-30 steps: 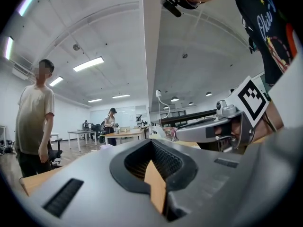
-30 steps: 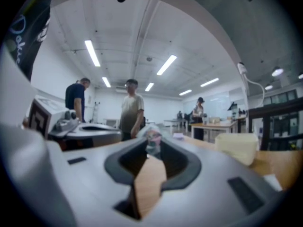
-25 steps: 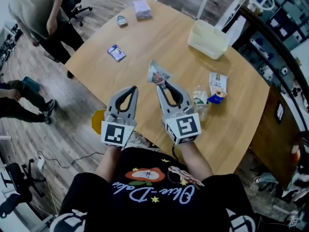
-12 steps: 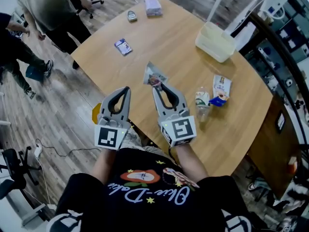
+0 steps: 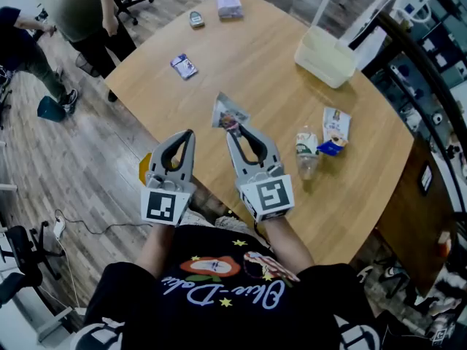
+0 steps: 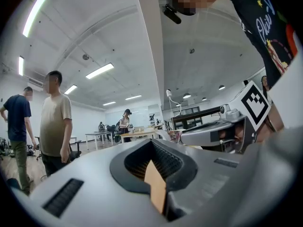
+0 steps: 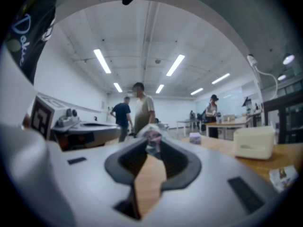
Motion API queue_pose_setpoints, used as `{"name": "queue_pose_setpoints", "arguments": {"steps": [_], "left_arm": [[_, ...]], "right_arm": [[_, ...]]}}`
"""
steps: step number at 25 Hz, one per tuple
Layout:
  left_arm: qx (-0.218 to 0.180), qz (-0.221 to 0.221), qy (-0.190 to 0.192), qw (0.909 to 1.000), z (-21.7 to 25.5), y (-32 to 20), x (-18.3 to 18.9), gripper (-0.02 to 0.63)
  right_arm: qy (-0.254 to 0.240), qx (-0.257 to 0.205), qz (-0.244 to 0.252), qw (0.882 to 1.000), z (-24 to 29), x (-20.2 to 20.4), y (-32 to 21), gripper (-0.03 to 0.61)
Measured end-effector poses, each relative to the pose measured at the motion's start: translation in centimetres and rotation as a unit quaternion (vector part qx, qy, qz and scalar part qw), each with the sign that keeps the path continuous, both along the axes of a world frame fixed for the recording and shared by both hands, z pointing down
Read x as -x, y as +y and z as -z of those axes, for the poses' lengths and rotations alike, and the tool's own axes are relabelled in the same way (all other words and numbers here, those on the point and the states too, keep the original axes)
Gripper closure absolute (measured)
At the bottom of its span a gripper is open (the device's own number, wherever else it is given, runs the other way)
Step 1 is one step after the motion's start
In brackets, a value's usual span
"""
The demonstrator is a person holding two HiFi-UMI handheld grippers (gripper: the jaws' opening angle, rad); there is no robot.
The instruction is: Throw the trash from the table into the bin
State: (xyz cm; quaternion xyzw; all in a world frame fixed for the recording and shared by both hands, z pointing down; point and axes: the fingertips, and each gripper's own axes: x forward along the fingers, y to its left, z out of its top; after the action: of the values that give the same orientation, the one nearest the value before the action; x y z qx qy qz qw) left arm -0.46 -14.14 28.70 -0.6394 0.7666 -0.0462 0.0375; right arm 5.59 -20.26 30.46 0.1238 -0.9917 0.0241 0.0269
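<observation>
Pinching wrapper (image 5: 228, 112) w/ right claw (image 5: 233, 128)

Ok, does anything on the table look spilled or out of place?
Nothing looks spilled or damaged. The wrapper is pinched by the right hand-held gripper. A plastic bottle and a snack packet lie loose on the table, just ordinary trash.

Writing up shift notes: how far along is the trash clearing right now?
Done: nothing I can confirm. In hand: right gripper pinches a crumpled wrapper; left gripper is shut, empty. Left: bottle, snack packet, blue packet lie on the table.
</observation>
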Motion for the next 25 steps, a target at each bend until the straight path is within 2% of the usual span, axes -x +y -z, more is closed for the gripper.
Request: {"name": "queue_pose_setpoints", "arguments": {"steps": [10, 25], "left_arm": [[0.000, 0.027, -0.002, 0.9996, 0.1, 2.5, 2.5, 0.603], [0.001, 0.060, 0.007, 0.9982, -0.6, 9.5, 8.1, 0.603]], "right_arm": [[-0.001, -0.010, 0.024, 1.000, 0.6, 2.6, 2.3, 0.489], [-0.001, -0.012, 0.057, 0.998, 0.5, 8.2, 9.0, 0.488]]}}
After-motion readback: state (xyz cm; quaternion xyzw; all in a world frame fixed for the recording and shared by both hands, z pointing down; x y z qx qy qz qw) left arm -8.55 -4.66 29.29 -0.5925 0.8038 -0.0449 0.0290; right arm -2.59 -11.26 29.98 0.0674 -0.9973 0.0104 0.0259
